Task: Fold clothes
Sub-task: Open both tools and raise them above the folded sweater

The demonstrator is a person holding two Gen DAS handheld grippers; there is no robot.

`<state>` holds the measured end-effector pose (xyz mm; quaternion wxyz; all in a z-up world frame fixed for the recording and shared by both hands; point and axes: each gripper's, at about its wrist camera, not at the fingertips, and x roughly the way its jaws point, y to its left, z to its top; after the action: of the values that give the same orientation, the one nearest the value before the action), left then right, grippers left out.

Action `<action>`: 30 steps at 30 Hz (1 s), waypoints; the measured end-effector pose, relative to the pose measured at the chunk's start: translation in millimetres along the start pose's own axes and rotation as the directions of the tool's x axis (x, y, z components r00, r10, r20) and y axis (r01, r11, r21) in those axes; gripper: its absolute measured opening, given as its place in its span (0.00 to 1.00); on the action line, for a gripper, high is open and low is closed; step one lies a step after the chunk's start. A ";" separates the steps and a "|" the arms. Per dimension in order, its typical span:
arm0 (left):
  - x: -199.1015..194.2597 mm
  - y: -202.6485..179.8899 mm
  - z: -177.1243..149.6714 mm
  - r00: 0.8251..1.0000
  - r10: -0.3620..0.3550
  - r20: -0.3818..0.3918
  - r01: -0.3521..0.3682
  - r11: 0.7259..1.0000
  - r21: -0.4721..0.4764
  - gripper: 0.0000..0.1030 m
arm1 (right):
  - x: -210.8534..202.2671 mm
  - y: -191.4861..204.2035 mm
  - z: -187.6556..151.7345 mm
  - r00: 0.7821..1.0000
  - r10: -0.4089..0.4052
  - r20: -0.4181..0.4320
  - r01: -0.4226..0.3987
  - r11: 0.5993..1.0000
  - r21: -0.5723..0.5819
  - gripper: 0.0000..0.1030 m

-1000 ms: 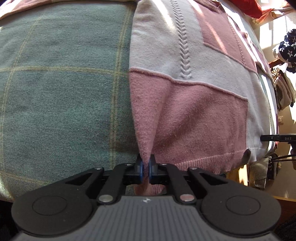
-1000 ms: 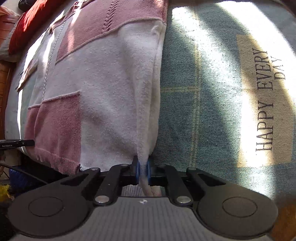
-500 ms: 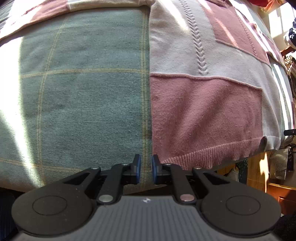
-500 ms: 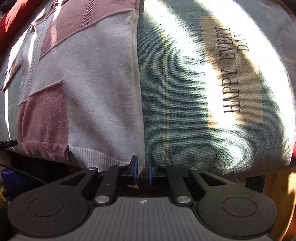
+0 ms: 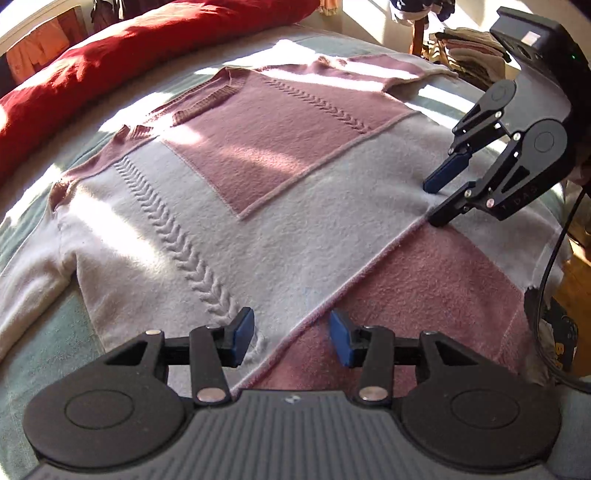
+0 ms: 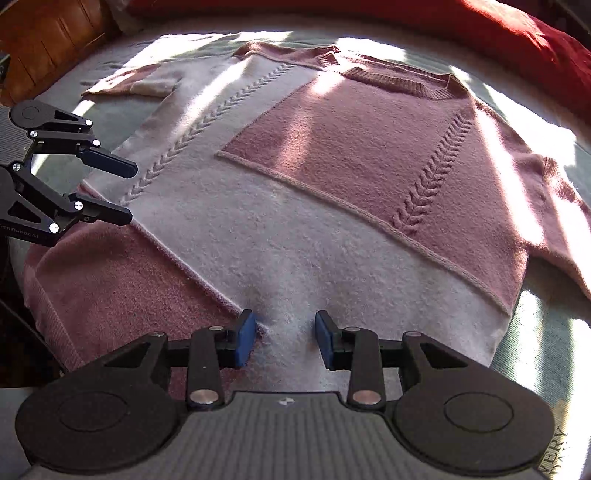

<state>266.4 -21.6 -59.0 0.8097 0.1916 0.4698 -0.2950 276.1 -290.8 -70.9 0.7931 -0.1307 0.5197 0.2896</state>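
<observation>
A pink-and-white patchwork knitted sweater [image 5: 280,206] lies spread flat, front up, on a bed covered by a grey-green checked blanket [image 5: 44,332]; bands of sunlight cross it. The left tongs [image 5: 291,338] hang over the lower body of the sweater, wide open and holding nothing, their blue pads [image 5: 243,334] astride the seam between a white and a pink panel. The right tongs [image 6: 284,339] hang near the hem, likewise wide open and empty. A long red cushion [image 6: 480,33] lies beyond the collar [image 6: 399,79].
</observation>
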 end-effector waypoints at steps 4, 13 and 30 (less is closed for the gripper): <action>-24.7 -13.9 -54.6 0.996 -0.032 -0.082 0.027 0.998 -0.062 0.53 | -11.5 7.0 -37.8 0.998 -0.006 -0.058 0.006 1.000 0.003 0.53; -50.9 -2.2 -31.6 0.999 -0.014 -0.034 0.011 0.996 -0.088 0.59 | -39.0 13.3 -37.0 0.998 -0.013 -0.065 0.015 0.999 0.031 0.60; 0.4 145.4 -12.8 0.988 0.153 -0.016 -0.146 0.900 -0.410 0.62 | -5.6 -70.6 1.7 0.998 -0.052 0.039 0.040 0.965 0.261 0.61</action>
<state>353.9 95.2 -60.7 0.8560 0.0507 0.4982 -0.1284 317.7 -348.1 -71.8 0.8215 -0.0310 0.5319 0.2034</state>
